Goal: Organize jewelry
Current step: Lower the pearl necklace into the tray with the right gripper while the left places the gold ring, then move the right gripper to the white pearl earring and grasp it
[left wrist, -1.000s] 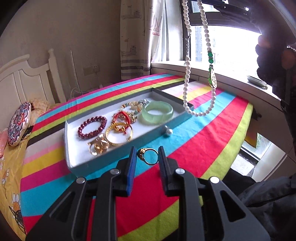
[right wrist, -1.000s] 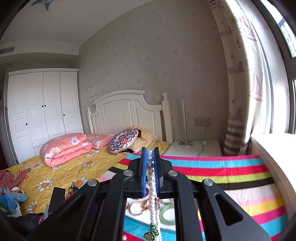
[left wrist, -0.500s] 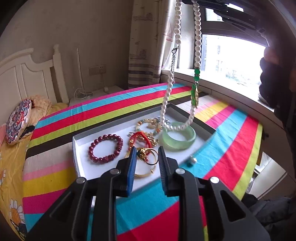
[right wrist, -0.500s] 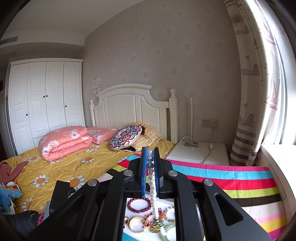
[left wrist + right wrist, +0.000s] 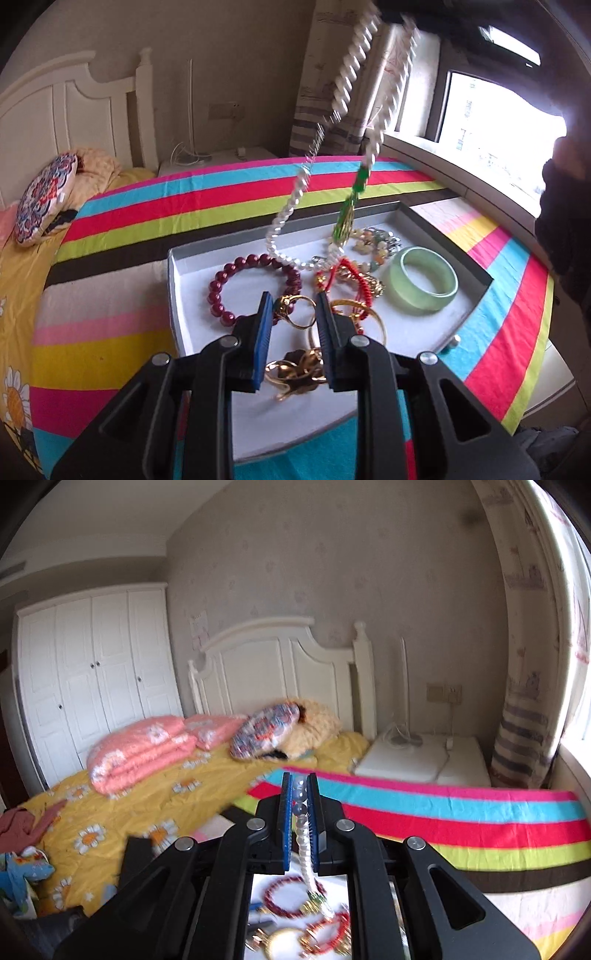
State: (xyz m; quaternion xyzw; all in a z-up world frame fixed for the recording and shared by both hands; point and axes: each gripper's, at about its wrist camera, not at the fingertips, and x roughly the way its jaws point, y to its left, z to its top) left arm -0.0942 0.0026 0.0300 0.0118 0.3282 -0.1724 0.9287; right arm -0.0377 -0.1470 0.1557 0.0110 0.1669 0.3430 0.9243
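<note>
1. Left wrist view: your left gripper [image 5: 293,314] holds a gold ring [image 5: 293,312] between its blue pads [image 5: 263,343], which stand moderately apart with the ring spanning the gap. It hangs over the near part of the tray [image 5: 448,242].
2. In the tray, a maroon bracelet [image 5: 255,286] lies at 11 o'clock from the ring, a red cord bracelet [image 5: 351,278] at 1 o'clock, a jade bangle [image 5: 423,282] at 2 o'clock, and gold pieces [image 5: 295,373] show low between your fingers.
3. A pearl necklace [image 5: 347,81] hangs from 12 o'clock, blurred, its lowest loop reaching the tray beside the maroon bracelet; a green pendant [image 5: 345,221] dangles on it.
4. A loose pearl [image 5: 455,340] sits on the striped cloth [image 5: 207,192] just outside the tray at 3 o'clock.
5. Right wrist view: your right gripper [image 5: 300,805] is pinched narrowly on the necklace [image 5: 303,834], the beads dropping toward 6 o'clock onto the tray below.
</note>
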